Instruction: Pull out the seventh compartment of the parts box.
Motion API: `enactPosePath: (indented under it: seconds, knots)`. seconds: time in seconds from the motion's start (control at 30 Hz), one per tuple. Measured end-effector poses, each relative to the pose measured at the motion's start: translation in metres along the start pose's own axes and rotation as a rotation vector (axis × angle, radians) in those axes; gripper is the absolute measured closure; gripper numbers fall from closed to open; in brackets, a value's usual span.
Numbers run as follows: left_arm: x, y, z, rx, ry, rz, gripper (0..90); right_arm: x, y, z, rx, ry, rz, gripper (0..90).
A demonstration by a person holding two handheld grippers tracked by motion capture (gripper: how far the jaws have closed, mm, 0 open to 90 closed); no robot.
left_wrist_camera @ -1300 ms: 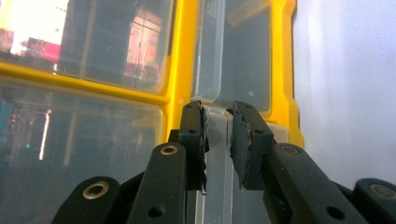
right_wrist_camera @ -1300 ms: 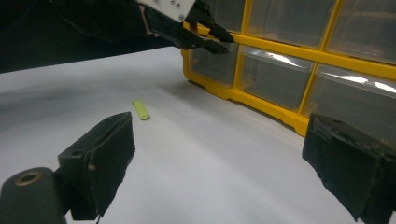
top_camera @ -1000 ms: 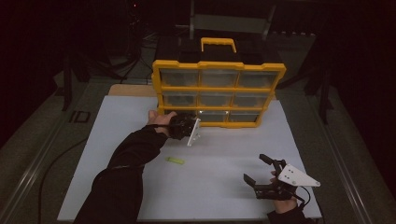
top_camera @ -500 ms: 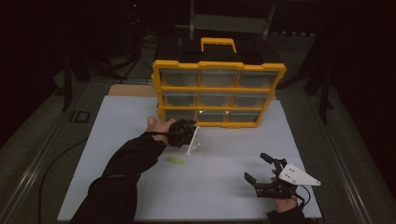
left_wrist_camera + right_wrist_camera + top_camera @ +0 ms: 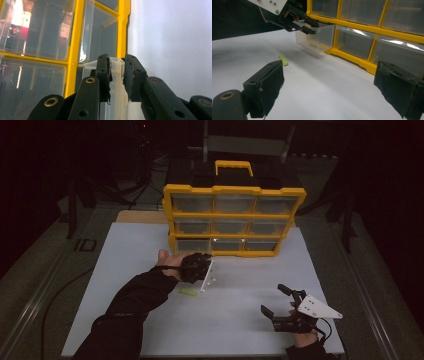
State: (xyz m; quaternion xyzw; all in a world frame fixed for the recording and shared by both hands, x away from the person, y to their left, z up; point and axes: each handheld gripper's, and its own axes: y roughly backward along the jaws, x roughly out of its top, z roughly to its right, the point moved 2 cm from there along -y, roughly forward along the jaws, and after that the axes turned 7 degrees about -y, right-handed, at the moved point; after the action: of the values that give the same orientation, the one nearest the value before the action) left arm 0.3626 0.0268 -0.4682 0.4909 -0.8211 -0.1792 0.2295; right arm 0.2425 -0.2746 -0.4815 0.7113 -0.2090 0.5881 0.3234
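Note:
A yellow organizer [image 5: 232, 215] with clear drawers stands upright at the back of the white table. My left gripper [image 5: 200, 266] is just in front of its bottom-left slot, shut on the front wall of a clear drawer [image 5: 116, 75] that is drawn partway out. In the right gripper view the same drawer [image 5: 319, 35] hangs out from the frame [image 5: 362, 26], looks empty, and has the left gripper [image 5: 299, 21] clamped on its rim. My right gripper [image 5: 273, 298] rests low at the front right, jaws wide open with nothing between them [image 5: 332, 85].
A small yellow-green piece [image 5: 188, 291] lies on the white tabletop [image 5: 240, 330] just in front of the left hand; it is also in the right gripper view [image 5: 283, 60]. Dark floor and stands surround the table.
My left gripper has moved toward the front of the table, drawing the clear drawer farther out of the organizer. The right gripper has stayed where it was.

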Motion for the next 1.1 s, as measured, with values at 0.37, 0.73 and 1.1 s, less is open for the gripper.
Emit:
enactPosePath:
  seconds: [0.37, 0.73, 1.1]
  knots:
    - [-0.002, 0.004, 0.006, -0.013, 0.024, 0.040, 74.7, 0.000, -0.002, -0.002, 0.009, 0.007, -0.010, 9.1]
    - [-0.005, -0.001, 0.002, -0.007, 0.035, 0.042, 74.7, -0.001, -0.002, -0.001, 0.010, 0.007, -0.013, 9.1]
    - [-0.010, -0.002, -0.004, -0.060, 0.104, 0.070, 73.8, -0.001, -0.003, -0.002, 0.011, 0.009, -0.016, 9.1]
